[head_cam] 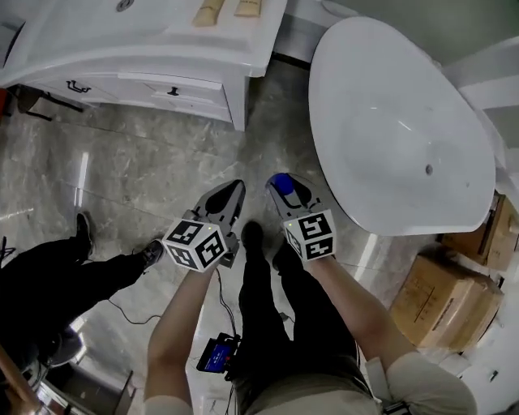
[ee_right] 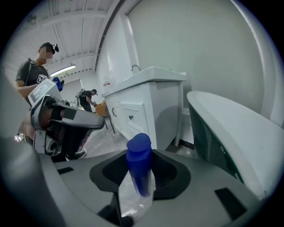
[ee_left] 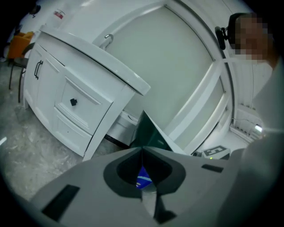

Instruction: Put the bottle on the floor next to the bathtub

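Bottle [ee_right: 138,168] with blue cap sits pinched in right tongs [ee_right: 140,153]; left tongs [ee_left: 142,153] pressed together.

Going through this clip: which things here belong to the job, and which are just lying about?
Job: bottle, held in the right gripper; bathtub; floor beside it.
Lying about: vanity cabinet; two tubes on its top; cardboard boxes; left gripper, shut.

Nothing legible (red sticker [ee_left: 59,14] on the cabinet [ee_left: 66,102] too small, screen [head_cam: 217,357] too blurred).
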`<state>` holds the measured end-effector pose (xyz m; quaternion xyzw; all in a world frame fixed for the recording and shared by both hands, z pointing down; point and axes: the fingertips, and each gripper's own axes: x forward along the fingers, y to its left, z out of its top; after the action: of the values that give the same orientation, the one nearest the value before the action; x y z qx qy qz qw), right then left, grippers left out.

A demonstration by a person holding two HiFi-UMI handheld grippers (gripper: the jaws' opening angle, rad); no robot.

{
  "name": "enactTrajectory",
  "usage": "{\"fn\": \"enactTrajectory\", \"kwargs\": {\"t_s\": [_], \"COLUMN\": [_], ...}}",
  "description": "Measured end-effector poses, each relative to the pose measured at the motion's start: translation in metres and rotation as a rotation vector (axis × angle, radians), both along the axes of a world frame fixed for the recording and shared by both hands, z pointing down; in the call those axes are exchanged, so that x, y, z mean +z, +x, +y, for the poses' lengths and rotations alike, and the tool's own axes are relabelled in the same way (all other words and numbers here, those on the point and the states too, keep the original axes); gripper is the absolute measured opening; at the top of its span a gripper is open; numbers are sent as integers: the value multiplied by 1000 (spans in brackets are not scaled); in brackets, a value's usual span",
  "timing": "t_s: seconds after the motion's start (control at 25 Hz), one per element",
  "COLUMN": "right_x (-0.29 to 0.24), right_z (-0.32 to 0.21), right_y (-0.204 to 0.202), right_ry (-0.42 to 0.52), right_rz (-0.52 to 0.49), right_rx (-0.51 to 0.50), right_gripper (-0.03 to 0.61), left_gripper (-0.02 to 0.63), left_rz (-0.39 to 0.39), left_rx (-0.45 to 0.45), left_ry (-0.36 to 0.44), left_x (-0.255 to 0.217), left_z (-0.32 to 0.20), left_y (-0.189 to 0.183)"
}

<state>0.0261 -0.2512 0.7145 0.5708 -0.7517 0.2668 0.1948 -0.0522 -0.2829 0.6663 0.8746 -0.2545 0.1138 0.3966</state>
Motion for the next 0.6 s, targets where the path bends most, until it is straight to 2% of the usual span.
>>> {"fn": "enactTrajectory", "kwargs": {"t_s": [0.12, 0.2, 0.44, 0.6], "right_x": [12, 23, 72, 106], "right_z": [-9, -11, -22, -29], "right_y": [-5, -10, -11, -6], "right_ry": [16, 28, 20, 15], "right_rz": [36, 48, 59, 79], "right_rx": [-72, -114, -97, -75], "right_gripper": [161, 161, 161, 161], "left_gripper": [61, 61, 61, 61], "left_rz": [40, 47, -40, -56], "left_rx": [-77, -96, -14, 36], "left_ry": [-46, -66, 3, 22], "left_x": [18, 27, 57, 95], "left_z": [-7, -6, 1, -7], "left_y": [-4, -7, -12, 0]}}
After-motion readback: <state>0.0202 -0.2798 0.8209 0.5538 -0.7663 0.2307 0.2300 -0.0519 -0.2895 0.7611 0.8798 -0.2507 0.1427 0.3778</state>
